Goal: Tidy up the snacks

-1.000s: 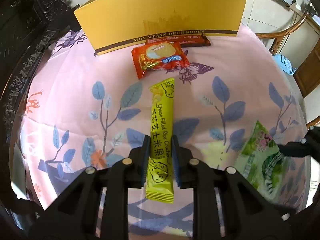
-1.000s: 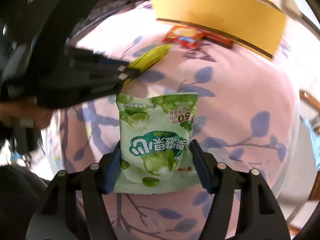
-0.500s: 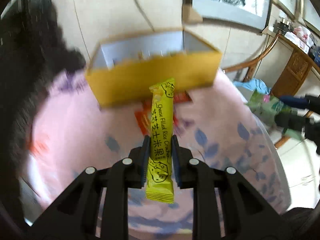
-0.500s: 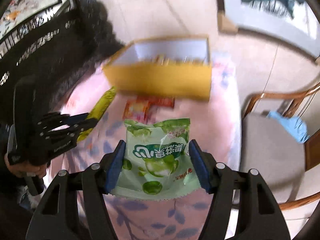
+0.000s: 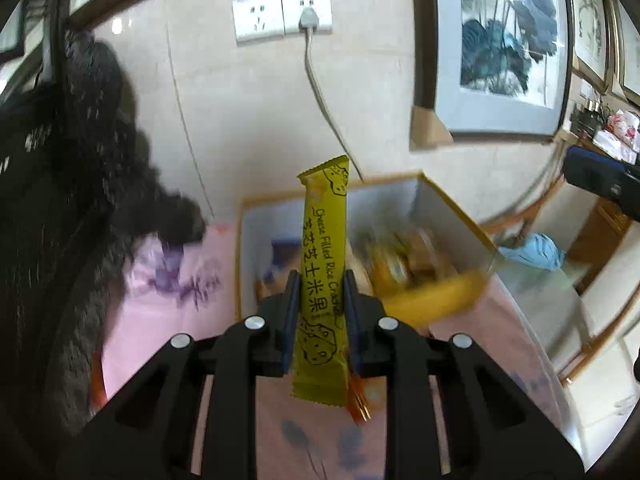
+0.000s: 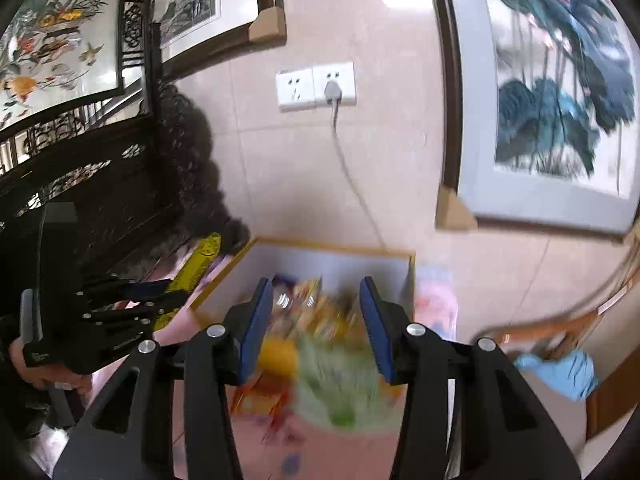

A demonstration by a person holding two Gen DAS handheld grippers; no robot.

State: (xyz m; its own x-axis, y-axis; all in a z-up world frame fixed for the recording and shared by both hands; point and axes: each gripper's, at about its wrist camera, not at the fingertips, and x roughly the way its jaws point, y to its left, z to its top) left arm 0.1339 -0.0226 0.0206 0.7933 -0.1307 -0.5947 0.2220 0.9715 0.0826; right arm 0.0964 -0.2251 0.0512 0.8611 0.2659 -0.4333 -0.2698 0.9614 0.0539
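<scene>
My left gripper (image 5: pixel 317 300) is shut on a long yellow rice cracker stick (image 5: pixel 323 272) and holds it upright above the near edge of the yellow open box (image 5: pixel 444 304), which has white inner walls and several snacks inside. The stick also shows in the right wrist view (image 6: pixel 196 270). My right gripper (image 6: pixel 316 320) is open over the box (image 6: pixel 332 252). A blurred green snack bag (image 6: pixel 340 392) lies loose below its fingers, at the box's near edge.
The box stands on a pink leaf-patterned tablecloth (image 5: pixel 176 300). A tiled wall with a socket and cable (image 5: pixel 308 20) and framed paintings (image 5: pixel 504 40) is behind. A dark carved chair (image 5: pixel 48 200) stands left, a wooden chair with blue cloth (image 5: pixel 536 250) right.
Both grippers rose and moved forward over the box. My right gripper opened and let go of the green bag, which dropped. My left gripper kept the yellow stick.
</scene>
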